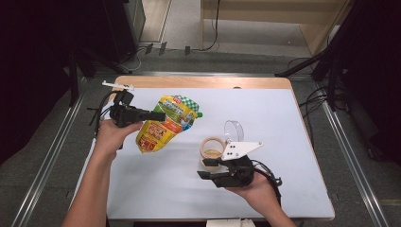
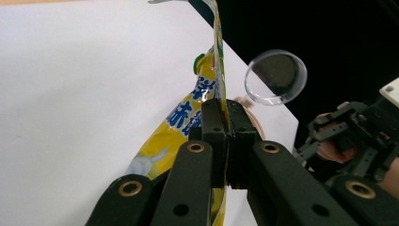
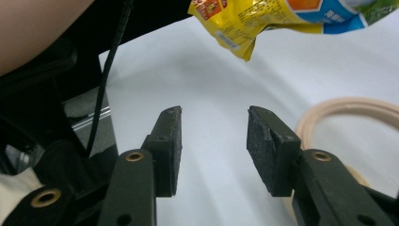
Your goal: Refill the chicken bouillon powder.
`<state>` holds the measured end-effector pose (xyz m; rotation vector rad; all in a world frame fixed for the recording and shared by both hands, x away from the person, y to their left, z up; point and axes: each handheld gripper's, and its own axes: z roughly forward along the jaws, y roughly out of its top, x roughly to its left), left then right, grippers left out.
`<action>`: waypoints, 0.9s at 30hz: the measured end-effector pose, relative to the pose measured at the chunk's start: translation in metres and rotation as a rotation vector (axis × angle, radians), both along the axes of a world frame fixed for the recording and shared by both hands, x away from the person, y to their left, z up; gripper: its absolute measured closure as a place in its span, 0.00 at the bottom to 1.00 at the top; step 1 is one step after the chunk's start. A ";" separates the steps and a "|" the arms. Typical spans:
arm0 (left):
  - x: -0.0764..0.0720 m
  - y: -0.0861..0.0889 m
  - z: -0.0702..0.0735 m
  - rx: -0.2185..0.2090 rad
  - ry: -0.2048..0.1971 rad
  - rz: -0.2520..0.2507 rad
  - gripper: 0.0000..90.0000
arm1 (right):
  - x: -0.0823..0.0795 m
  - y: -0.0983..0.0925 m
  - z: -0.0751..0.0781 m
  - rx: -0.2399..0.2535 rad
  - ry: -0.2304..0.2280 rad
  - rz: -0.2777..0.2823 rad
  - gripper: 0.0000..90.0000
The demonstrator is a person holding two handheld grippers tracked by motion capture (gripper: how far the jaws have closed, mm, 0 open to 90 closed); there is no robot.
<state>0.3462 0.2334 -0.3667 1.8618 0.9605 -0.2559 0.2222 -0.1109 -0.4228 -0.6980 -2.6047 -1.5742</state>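
A yellow pouch (image 1: pixel 165 124) with a green-checked top hangs tilted above the white table (image 1: pixel 283 156), left of centre. My left gripper (image 1: pixel 160 115) is shut on the pouch's edge; in the left gripper view the pads (image 2: pixel 214 123) press on the thin pouch (image 2: pixel 186 117). A small beige jar (image 1: pixel 213 142) stands near the middle with its clear round lid (image 1: pixel 233 130) tipped up behind it. My right gripper (image 1: pixel 204 169) sits just in front of the jar, pointing left. In the right gripper view it (image 3: pixel 214 117) is open with nothing between the fingers, the jar rim (image 3: pixel 348 107) at its right and the pouch (image 3: pixel 282 19) above.
The table's wooden far edge (image 1: pixel 203 81) borders a floor with cables and dark stands. Metal rails (image 1: pixel 52 156) run along both sides. In the left gripper view the clear lid (image 2: pixel 275 76) and the other hand's gripper (image 2: pixel 350 136) lie to the right.
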 end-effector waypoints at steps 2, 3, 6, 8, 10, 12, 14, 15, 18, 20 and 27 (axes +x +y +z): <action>0.004 -0.004 -0.003 -0.002 -0.002 0.014 1.00 | 0.001 -0.008 0.000 -0.001 0.003 -0.003 0.64; 0.006 -0.006 -0.004 0.001 -0.008 0.020 1.00 | 0.001 -0.013 -0.001 -0.005 0.002 -0.009 0.64; 0.011 -0.013 -0.006 0.008 -0.046 0.031 1.00 | 0.004 -0.022 -0.001 -0.015 0.001 -0.021 0.63; 0.014 -0.016 -0.010 0.007 -0.075 0.043 1.00 | 0.005 -0.027 -0.001 -0.011 0.010 -0.029 0.63; 0.017 -0.018 -0.015 0.020 -0.089 0.059 0.99 | 0.008 -0.033 -0.002 -0.003 0.021 -0.038 0.63; 0.018 -0.019 -0.020 0.040 -0.089 0.062 0.99 | 0.009 -0.037 -0.004 -0.001 0.031 -0.045 0.63; 0.020 -0.019 -0.025 0.058 -0.081 0.063 0.99 | 0.011 -0.041 -0.005 -0.002 0.045 -0.054 0.63; 0.021 -0.019 -0.028 0.063 -0.075 0.066 0.99 | 0.013 -0.043 -0.006 0.000 0.049 -0.057 0.63; 0.022 -0.017 -0.035 0.059 -0.054 0.061 1.00 | 0.015 -0.044 -0.008 -0.008 0.056 -0.067 0.63; 0.022 -0.015 -0.037 0.038 -0.045 0.064 0.99 | 0.017 -0.044 -0.010 -0.013 0.060 -0.062 0.63; 0.018 -0.007 -0.040 0.013 -0.036 0.068 0.99 | 0.016 -0.042 -0.011 -0.021 0.057 -0.045 0.63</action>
